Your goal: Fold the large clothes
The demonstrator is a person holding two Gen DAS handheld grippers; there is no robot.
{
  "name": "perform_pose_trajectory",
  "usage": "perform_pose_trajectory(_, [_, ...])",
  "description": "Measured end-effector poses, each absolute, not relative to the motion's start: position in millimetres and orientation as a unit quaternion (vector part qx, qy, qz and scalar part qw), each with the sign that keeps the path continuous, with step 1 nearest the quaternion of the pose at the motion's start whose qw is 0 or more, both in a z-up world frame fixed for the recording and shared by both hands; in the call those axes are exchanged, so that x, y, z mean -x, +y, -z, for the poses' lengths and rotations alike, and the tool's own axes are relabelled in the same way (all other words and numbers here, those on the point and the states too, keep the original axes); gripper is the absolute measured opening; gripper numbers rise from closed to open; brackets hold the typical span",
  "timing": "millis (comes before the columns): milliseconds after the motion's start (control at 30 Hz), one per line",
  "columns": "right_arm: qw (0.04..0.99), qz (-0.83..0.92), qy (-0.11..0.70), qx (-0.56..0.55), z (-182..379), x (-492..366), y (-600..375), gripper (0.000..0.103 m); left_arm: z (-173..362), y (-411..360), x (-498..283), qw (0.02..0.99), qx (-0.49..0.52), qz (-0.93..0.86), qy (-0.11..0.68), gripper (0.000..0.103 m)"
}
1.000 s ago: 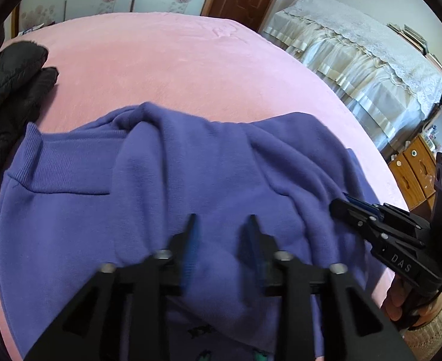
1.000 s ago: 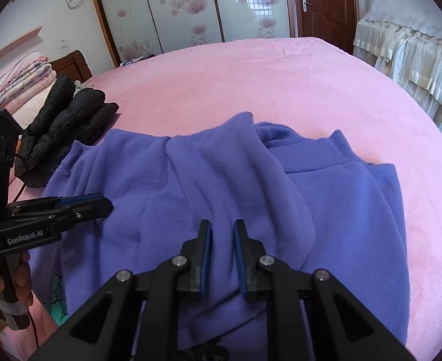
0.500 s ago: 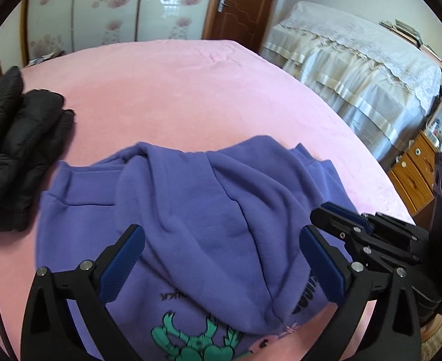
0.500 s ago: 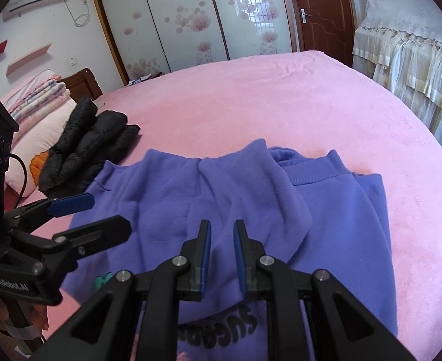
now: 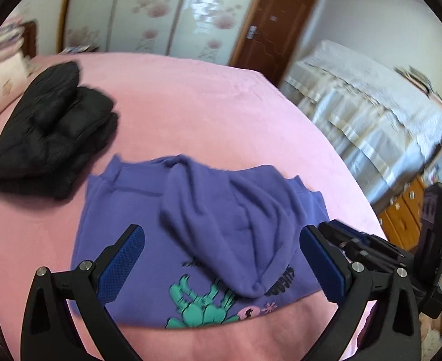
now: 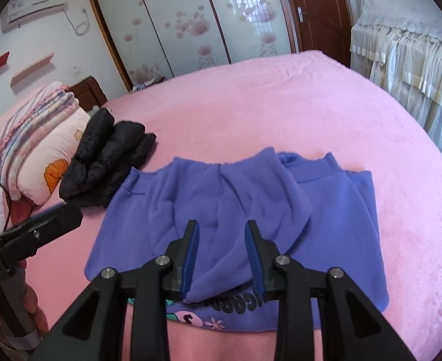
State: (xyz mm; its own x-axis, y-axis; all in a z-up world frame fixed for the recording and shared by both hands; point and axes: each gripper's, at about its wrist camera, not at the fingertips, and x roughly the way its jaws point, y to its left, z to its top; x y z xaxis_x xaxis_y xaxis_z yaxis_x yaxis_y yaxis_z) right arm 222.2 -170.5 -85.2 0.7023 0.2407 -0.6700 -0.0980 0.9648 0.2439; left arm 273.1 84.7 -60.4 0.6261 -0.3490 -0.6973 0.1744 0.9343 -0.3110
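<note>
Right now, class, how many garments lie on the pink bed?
2: a purple sweatshirt near the front edge, and a black padded jacket beside it, towards the pillows. Others may lie outside the frame.

Each claw is being shown as a matte black, triangulated frame with cut-out windows and silver screw heads at the joints. The left claw (image 5: 221, 266) is being fitted with flat blue textured pads (image 5: 121, 266); the right claw (image 6: 222, 260) is being fitted with narrower blue ribbed pads (image 6: 190, 260). White lettering is being seen on the left claw's body in the right wrist view, and a green light on the right claw's housing in the left wrist view.
</note>
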Motion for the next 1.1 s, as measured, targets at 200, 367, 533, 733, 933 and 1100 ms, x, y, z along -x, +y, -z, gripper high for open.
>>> perform_pose_trajectory(200, [0.937,-0.085,0.336,-0.049,88,-220,-149,0.031,97,148,-245,0.886,0.201,0.079,0.410,0.102])
perform_pose_trajectory(367, [0.934,-0.102,0.343,-0.010,113,-237,-127,0.012,145,193,-224,0.864,0.277,0.014,0.420,0.102])
perform_pose_trajectory(533, [0.929,-0.109,0.353,0.017,141,-255,-114,0.006,197,217,-219,0.811,0.385,0.016,0.440,0.102])
perform_pose_trajectory(733, [0.919,-0.124,0.374,0.017,168,-262,-107,0.005,240,209,-224,0.768,0.468,0.072,0.430,0.102])
perform_pose_trajectory(933, [0.911,-0.125,0.392,0.022,190,-261,-104,0.005,257,198,-238,0.783,0.485,0.077,0.383,0.102])
perform_pose_trajectory(1100, [0.910,-0.131,0.394,0.016,194,-261,-107,0.005,260,196,-255,0.787,0.492,0.074,0.365,0.102])
